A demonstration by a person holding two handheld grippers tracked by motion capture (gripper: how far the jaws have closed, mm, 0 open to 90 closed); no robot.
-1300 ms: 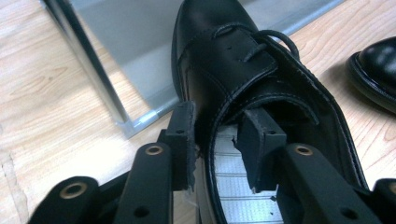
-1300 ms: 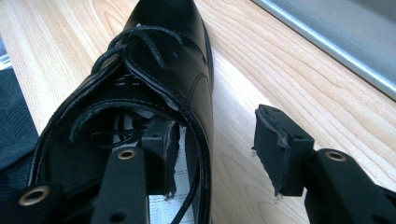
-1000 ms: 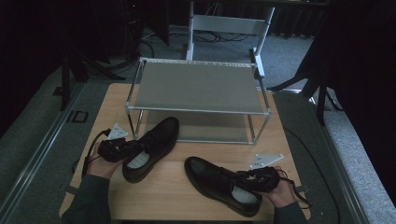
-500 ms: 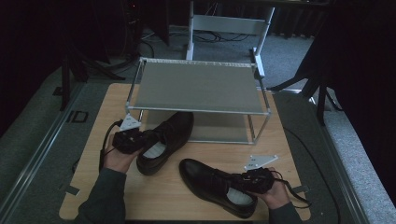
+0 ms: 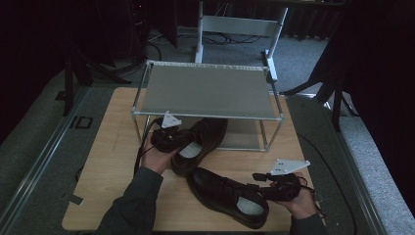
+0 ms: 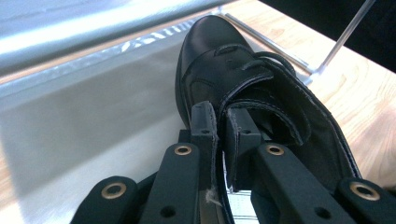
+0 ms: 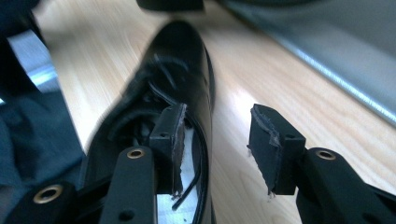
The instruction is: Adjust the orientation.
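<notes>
Nearest us, the right hand-held gripper [image 5: 274, 183] sits at the heel of the near black shoe [image 5: 226, 196], which lies flat on the table [image 5: 112, 161]; its jaws have just been opening and now stand apart, one inside the collar, one outside, not pressing. Farther on, our left hand-held gripper [image 5: 169, 138] is clamped on the collar of the second black shoe [image 5: 200, 142], whose toe points under the metal rack [image 5: 208, 93], above its lower shelf [image 6: 93, 116].
</notes>
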